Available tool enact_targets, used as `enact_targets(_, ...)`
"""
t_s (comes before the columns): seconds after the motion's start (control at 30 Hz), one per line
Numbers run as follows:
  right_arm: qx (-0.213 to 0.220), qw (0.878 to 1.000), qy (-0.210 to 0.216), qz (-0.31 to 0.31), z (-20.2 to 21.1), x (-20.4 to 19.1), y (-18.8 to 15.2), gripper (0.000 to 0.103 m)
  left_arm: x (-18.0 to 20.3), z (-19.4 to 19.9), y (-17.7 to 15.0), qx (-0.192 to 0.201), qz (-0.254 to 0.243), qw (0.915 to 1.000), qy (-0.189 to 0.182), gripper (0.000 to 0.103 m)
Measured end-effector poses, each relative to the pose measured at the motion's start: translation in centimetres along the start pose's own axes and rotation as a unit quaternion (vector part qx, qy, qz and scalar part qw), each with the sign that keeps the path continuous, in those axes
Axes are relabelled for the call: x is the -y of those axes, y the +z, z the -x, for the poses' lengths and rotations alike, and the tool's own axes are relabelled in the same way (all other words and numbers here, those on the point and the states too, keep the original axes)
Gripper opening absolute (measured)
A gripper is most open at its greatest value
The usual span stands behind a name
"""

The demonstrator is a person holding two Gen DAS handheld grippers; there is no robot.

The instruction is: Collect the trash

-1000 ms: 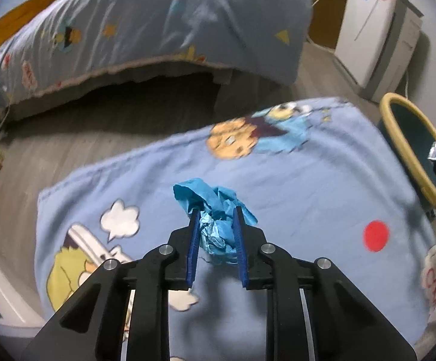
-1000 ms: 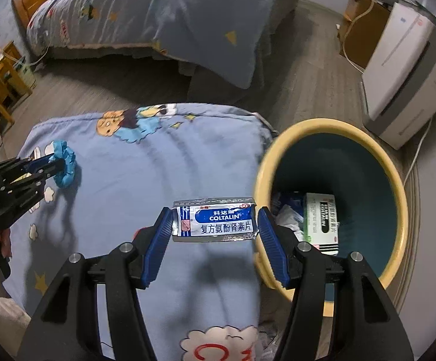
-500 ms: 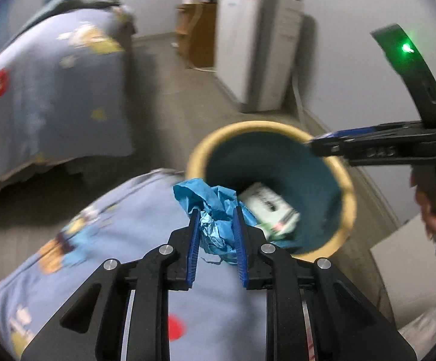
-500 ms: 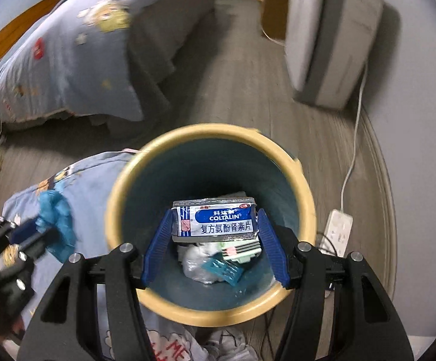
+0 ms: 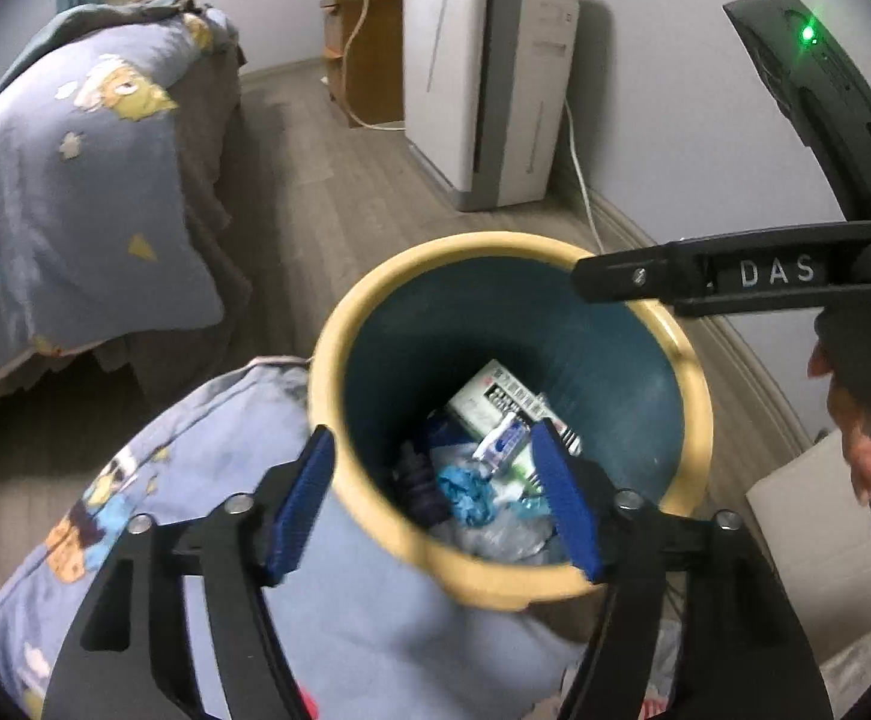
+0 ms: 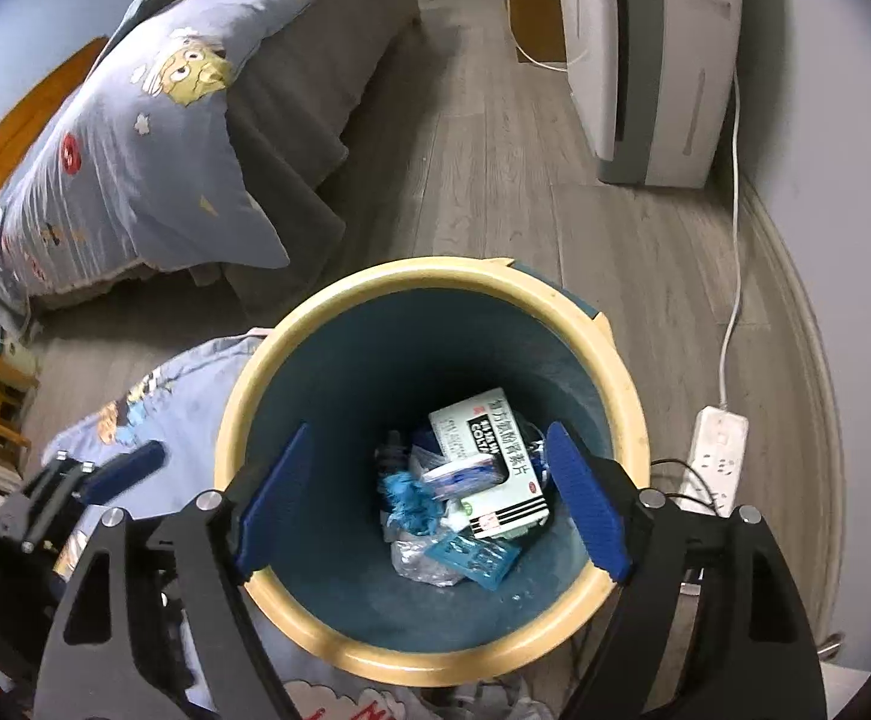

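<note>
Both my tools hang over the trash bin (image 6: 606,360), so I judge this the drop step, w/ nothing left in either one. Next move, I reckon: pull both back and go look for more trash on the cartoon blanket (image 5: 153,516) beside the bin. That calls for lifting clear of the rim first, since my left gripper (image 5: 441,501) straddles the near wall, one finger outside it and one over the inside.

Big stuff first. The bed (image 6: 153,138) w/ its cartoon duvet sits well apart across the wood floor (image 6: 483,168). A white air purifier (image 6: 657,60) stands by the wall, its cord running to a power strip (image 6: 714,456) just beside the bin.

The bin has a yellow rim and dark teal inside, and stands touching the blanket edge. It's low-filled, all the trash at the bottom. Biggest piece is the white medicine box (image 6: 486,462), tilted. Then clear crumpled plastic wrap (image 6: 423,558) under the rest. Then the crumpled blue wad (image 6: 405,495) to the left of the box, a small blue-white COLTALIN pack (image 5: 502,441) lying on the box, and a blue blister tray (image 6: 477,555) nearest me.

Right gripper (image 6: 432,507): jaws spread wide, empty, centred over the bin mouth. Left gripper: also wide apart, empty. No trash shows outside the bin in either view.
</note>
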State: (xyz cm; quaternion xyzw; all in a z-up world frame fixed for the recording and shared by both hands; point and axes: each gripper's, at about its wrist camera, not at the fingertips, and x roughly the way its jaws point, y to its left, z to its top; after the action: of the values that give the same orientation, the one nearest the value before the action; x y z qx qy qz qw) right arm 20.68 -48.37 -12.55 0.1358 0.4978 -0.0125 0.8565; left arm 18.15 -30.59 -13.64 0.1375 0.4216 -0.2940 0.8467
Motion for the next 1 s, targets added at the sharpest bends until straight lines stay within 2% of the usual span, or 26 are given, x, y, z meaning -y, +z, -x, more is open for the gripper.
enact_targets(0.1,0.014,1.000,-0.008,0.004,2.5,-0.9,-0.2,0.079,-0.5,3.2,-0.5,0.012,0.007,0.9999,0.008,0.085)
enact_targets(0.17,0.019,1.000,-0.007,-0.008,4.7,-1.3,-0.8,0.084,-0.6,5.8,-0.8,0.024,0.014,0.9995,0.012,0.093)
enact_targets(0.23,0.027,0.999,-0.003,-0.022,6.6,-1.5,-1.4,0.086,-0.6,8.4,-1.0,0.034,0.019,0.9991,0.014,0.094)
enact_targets(0.37,0.050,0.998,-0.029,-0.020,10.9,-2.6,-4.0,0.098,-0.7,13.4,-1.3,0.054,0.027,0.9979,0.021,0.098)
enact_targets(0.53,0.053,0.998,-0.042,0.002,14.1,-3.7,-7.5,0.097,-0.4,18.5,-2.3,0.069,0.048,0.9958,0.035,0.098)
enact_targets(0.67,0.068,0.996,-0.063,0.015,16.2,-4.4,-10.1,0.097,0.1,20.2,-3.7,0.048,0.065,0.9963,0.030,0.098)
enact_targets(0.77,0.074,0.995,-0.067,0.014,16.6,-4.3,-11.7,0.097,0.6,21.0,-5.2,0.039,0.073,0.9956,0.044,0.098)
enact_targets(0.83,0.065,0.994,-0.085,0.013,16.0,-4.2,-12.5,0.097,0.8,21.1,-6.2,0.035,0.079,0.9944,0.061,0.098)
enact_targets(1.0,0.049,0.996,-0.068,0.015,14.9,-4.7,-13.5,0.097,0.8,20.7,-7.7,0.041,0.068,0.9930,0.088,0.098)
